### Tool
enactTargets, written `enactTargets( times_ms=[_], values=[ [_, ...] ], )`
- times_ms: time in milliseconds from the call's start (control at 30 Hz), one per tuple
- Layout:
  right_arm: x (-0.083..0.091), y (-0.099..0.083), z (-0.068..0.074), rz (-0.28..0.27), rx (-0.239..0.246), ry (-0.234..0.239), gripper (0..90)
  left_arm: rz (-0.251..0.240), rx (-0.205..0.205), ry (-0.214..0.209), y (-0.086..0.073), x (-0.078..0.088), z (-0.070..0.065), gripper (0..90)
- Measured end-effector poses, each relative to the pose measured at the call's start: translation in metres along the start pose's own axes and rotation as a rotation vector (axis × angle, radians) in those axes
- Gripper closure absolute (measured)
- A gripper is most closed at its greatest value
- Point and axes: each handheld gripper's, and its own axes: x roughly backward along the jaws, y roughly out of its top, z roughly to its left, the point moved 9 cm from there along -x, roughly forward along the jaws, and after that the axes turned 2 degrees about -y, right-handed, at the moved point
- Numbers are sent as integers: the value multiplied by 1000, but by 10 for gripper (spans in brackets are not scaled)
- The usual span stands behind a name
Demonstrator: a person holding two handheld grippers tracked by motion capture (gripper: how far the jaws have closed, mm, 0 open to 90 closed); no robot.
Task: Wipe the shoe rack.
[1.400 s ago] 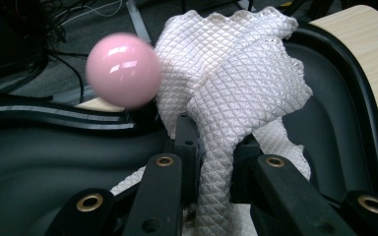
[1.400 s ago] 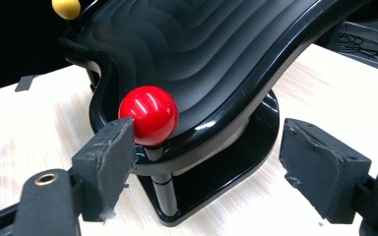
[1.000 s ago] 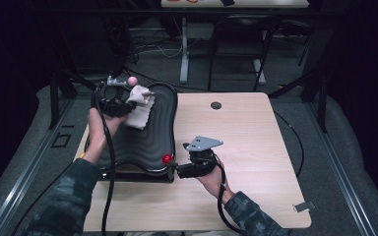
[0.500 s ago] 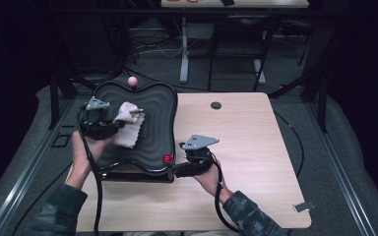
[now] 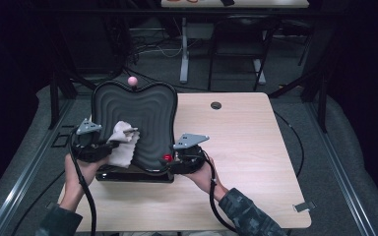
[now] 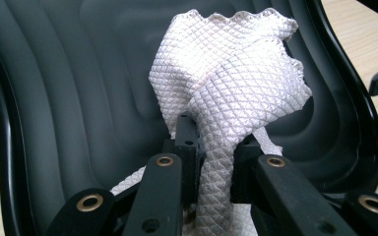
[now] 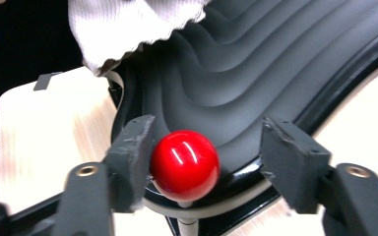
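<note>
One cloth [image 6: 226, 93] pinched between left jaws

White cloth [image 6: 231, 83]: woven, quilted diamond texture, matt, zigzag-cut edge. Black ridged tray [image 5: 150, 113]: looks like plastic, smooth w/ soft satin sheen; rim glossier. Red ball [image 7: 184, 164]: hard, polished, v. glossy, sharp highlights. Pink ball [image 5: 132, 80]: matt-looking, too small to tell more. Table [image 5: 256, 147]: light wood-grain top, smooth, matt. Right gripper [image 7: 204, 162] pads: dark grey, rough, chipped at edges; brass-coloured rivets. Left gripper [image 6: 211, 162] arms: black, matt.
</note>
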Motion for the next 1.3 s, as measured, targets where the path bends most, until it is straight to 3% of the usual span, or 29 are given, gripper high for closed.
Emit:
enactTargets(
  times_ms=[100,500,733,900,1000,1133,1300],
  values=[
    [-3,0,2,16,20,-10,584,-3,14,-2,-8,2,-1,790],
    [-11,2,0,8,-15,-86,601,24,13,-16,-39,9,-12,791],
    [-18,5,0,4,-31,-136,601,63,25,-39,-60,2,-20,790],
    [-20,6,-2,7,-44,-131,599,104,33,-57,-76,-11,-28,791],
    [-20,6,-3,15,-57,-103,586,126,30,-61,-86,-19,-33,791],
    [-17,8,-3,-2,-51,-78,500,163,12,-69,-97,-33,-43,792],
    [-11,11,-4,-19,-26,-82,606,188,-3,-65,-105,-50,-56,792]
  ],
)
